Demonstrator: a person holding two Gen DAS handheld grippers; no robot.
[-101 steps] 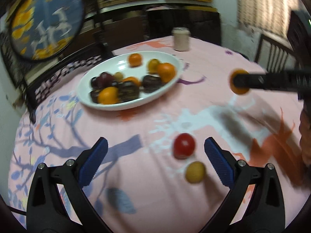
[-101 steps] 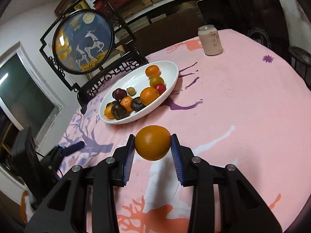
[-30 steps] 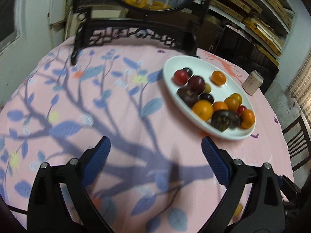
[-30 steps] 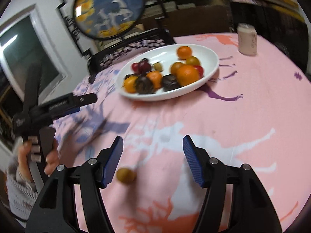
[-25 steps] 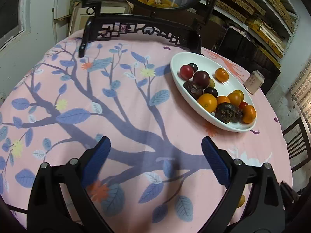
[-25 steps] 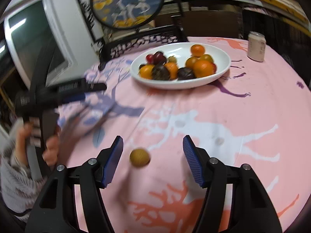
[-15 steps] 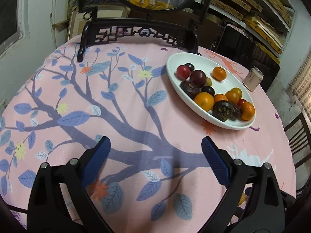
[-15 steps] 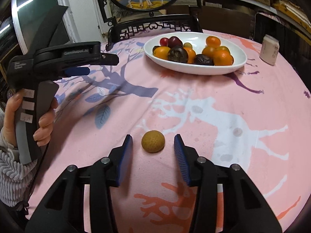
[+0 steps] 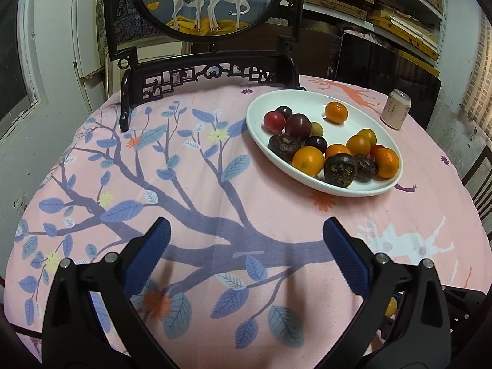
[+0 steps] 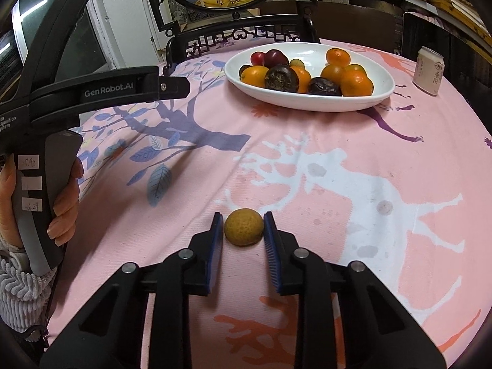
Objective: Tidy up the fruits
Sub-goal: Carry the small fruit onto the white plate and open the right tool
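A small yellow-brown fruit (image 10: 243, 227) lies on the pink tablecloth between the blue pads of my right gripper (image 10: 243, 229), which is shut on it. A sliver of it shows in the left wrist view (image 9: 390, 307). A white oval plate (image 10: 381, 92) holds several oranges, dark plums and red fruits; it also shows in the left wrist view (image 9: 258, 117). My left gripper (image 9: 244, 247) is open and empty above the cloth, well short of the plate. Its body shows in the right wrist view at the left (image 10: 101, 89).
A pale drink can (image 9: 395, 109) stands right of the plate, also in the right wrist view (image 10: 429, 70). A dark carved screen stand (image 9: 209, 70) with a round deer picture stands at the table's far edge. A chair back (image 9: 479, 181) is at the right.
My right gripper has closed in on the yellow-brown fruit; its pads now touch both sides. My left gripper has drawn back and stays open.
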